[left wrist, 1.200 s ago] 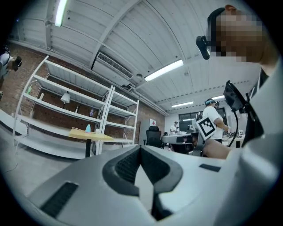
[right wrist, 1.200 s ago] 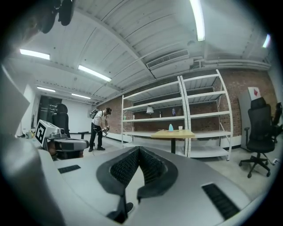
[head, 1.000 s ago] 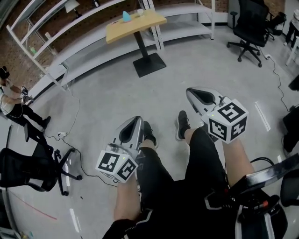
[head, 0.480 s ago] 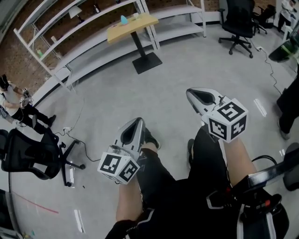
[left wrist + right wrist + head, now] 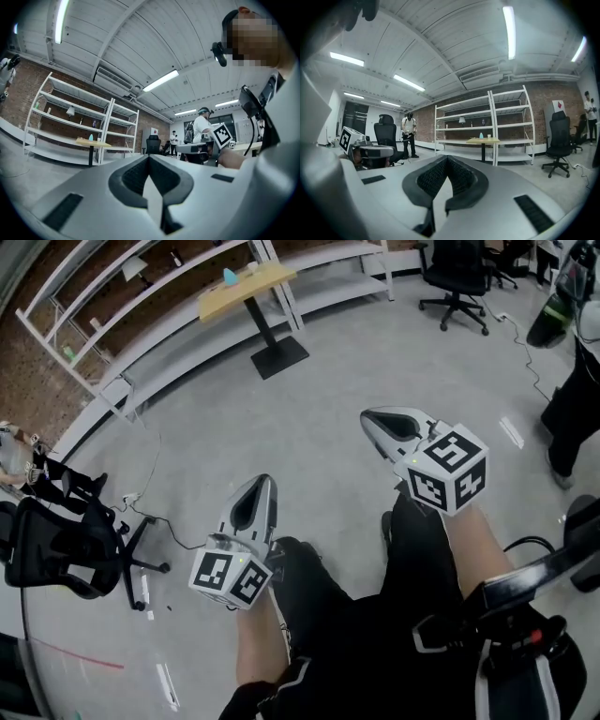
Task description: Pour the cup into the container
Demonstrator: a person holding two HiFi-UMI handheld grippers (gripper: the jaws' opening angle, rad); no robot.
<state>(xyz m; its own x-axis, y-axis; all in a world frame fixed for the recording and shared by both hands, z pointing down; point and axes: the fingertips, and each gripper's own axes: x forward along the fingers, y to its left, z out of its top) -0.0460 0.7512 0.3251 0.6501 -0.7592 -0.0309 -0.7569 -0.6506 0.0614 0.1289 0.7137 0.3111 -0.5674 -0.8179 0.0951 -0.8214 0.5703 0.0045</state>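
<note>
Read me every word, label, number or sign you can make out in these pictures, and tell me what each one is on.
No text here can be read.
On the left claw and the right claw, square black-and-white markers: patterns only, no letters or digits.
Distant white sign with a red mark: too small to read.
</note>
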